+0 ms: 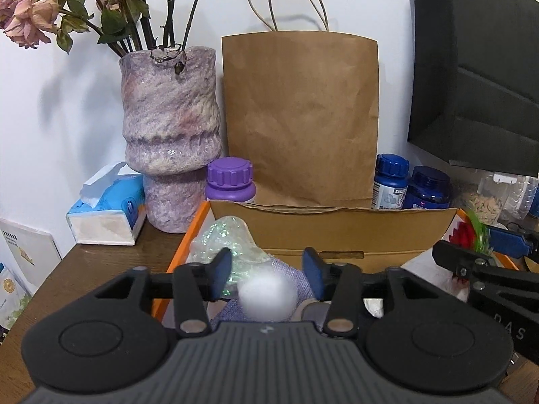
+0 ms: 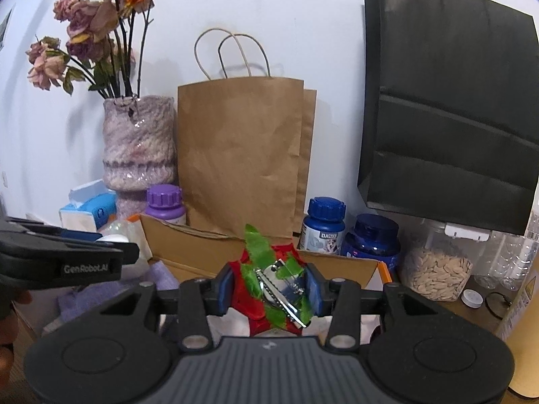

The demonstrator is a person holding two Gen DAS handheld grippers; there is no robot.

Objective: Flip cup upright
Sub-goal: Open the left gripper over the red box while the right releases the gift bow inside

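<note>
Item: cup (image 2: 269,289), red with green leaf trim, shiny inside, tipped over above the cardboard box (image 2: 188,242). Right gripper (image 2: 269,289) clamps it. Left gripper (image 1: 267,269) half open, empty, over purple cloth (image 1: 235,309). Step: lifted, mid-flip. Next: roll mouth upward, set down.

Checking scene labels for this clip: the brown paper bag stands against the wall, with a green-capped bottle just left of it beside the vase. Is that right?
Not quite. The bottle has a purple cap, not green. The right wrist view shows it just left of the brown paper bag, which stands against the wall, and beside the vase.
</note>
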